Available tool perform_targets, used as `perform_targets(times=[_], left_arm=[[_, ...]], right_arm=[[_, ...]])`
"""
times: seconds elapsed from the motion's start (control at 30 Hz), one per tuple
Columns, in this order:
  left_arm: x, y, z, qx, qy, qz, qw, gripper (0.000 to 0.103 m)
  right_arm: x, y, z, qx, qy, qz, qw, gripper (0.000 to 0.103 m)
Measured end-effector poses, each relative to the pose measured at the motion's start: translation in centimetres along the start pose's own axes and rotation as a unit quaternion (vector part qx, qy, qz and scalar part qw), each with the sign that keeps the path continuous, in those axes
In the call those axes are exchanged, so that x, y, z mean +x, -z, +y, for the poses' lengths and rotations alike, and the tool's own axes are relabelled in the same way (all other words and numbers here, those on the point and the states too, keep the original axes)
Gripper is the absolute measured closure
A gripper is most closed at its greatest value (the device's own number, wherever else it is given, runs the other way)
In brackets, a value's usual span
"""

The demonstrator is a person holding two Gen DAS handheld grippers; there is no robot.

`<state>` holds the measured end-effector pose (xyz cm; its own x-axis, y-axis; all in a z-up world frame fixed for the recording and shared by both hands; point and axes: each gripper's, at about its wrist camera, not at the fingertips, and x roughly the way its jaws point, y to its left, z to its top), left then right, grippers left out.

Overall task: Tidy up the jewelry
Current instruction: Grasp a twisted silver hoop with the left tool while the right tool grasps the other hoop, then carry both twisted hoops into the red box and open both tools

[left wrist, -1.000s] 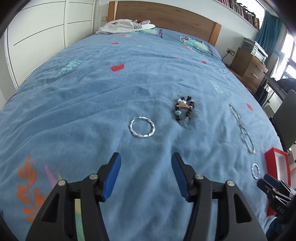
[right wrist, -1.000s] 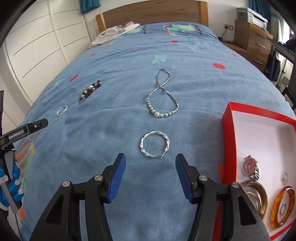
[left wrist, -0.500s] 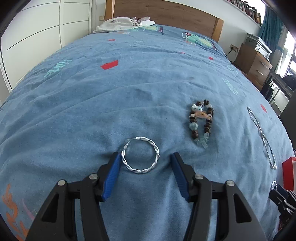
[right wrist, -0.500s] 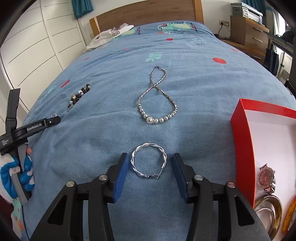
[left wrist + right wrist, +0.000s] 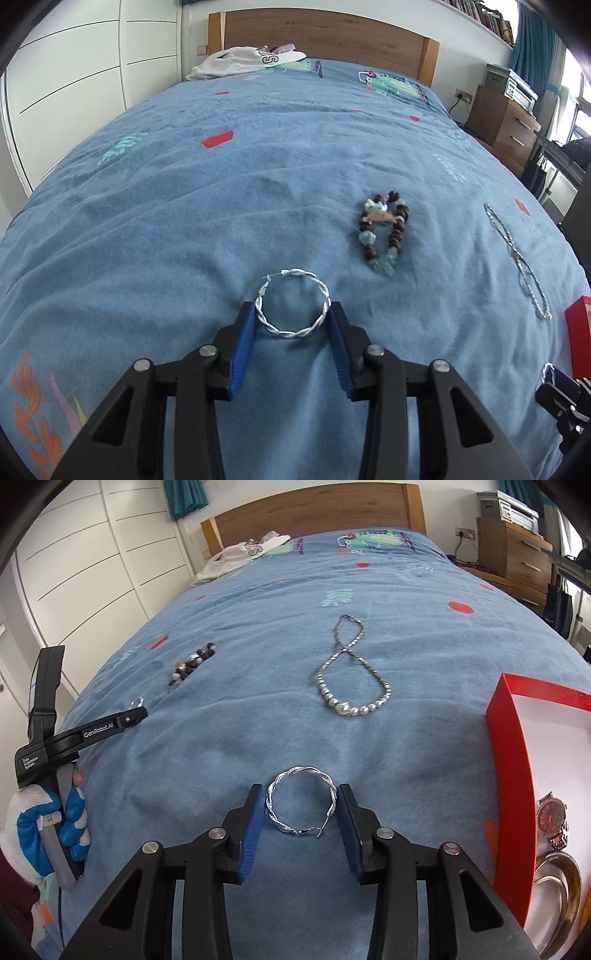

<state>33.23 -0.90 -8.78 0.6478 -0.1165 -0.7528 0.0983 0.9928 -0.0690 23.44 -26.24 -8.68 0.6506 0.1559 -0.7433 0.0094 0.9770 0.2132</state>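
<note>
My left claw (image 5: 291, 314) has been closing, pads now touching a twisted silver hoop (image 5: 293, 304) on the bed (image 5: 258, 166). My right claw (image 5: 301, 805) was closing too, pads pinching 2nd hoop (image 5: 302, 803), red box (image 5: 513, 775) right.

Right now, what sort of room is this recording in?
A bedroom, most likely: the jewelry lies on a bed with a blue patterned cover, a wooden headboard stands behind it, white wardrobe doors run along one side, and a wooden chest of drawers stands beside it.
</note>
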Motion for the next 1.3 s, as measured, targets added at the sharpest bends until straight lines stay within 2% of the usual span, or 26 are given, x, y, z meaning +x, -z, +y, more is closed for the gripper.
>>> perform_targets(times=[0.27, 0.57, 0.73, 0.87, 1.03, 1.3], left_arm=[[-4.8, 3.0, -1.5, 0.017, 0.011, -0.010, 0.9997, 0.066], [-11.3, 5.3, -2.8, 0.034, 0.027, -0.028, 0.9986, 0.066], [-14.7, 5.9, -3.9, 0.044, 0.041, -0.041, 0.9974, 0.066], [-16.7, 6.0, -5.6, 0.049, 0.055, -0.050, 0.9960, 0.066], [-18.3, 5.6, -10.3, 0.065, 0.087, -0.055, 0.9926, 0.066], [-17.3, 5.3, -22.4, 0.122, 0.157, -0.039, 0.9792, 0.066]], right_arm=[[-2.3, 1.8, 2.2, -0.024, -0.020, 0.003, 1.000, 0.064], [-7.1, 3.1, 3.4, -0.035, -0.013, -0.016, 0.999, 0.064], [-10.1, 3.3, 3.1, -0.030, -0.002, -0.036, 0.999, 0.064], [-12.8, 3.4, 1.4, -0.021, 0.014, -0.053, 0.998, 0.064], [-15.8, 3.1, -2.5, -0.006, 0.041, -0.072, 0.997, 0.064], [-18.3, 2.0, -11.2, 0.023, 0.086, -0.082, 0.993, 0.064]])
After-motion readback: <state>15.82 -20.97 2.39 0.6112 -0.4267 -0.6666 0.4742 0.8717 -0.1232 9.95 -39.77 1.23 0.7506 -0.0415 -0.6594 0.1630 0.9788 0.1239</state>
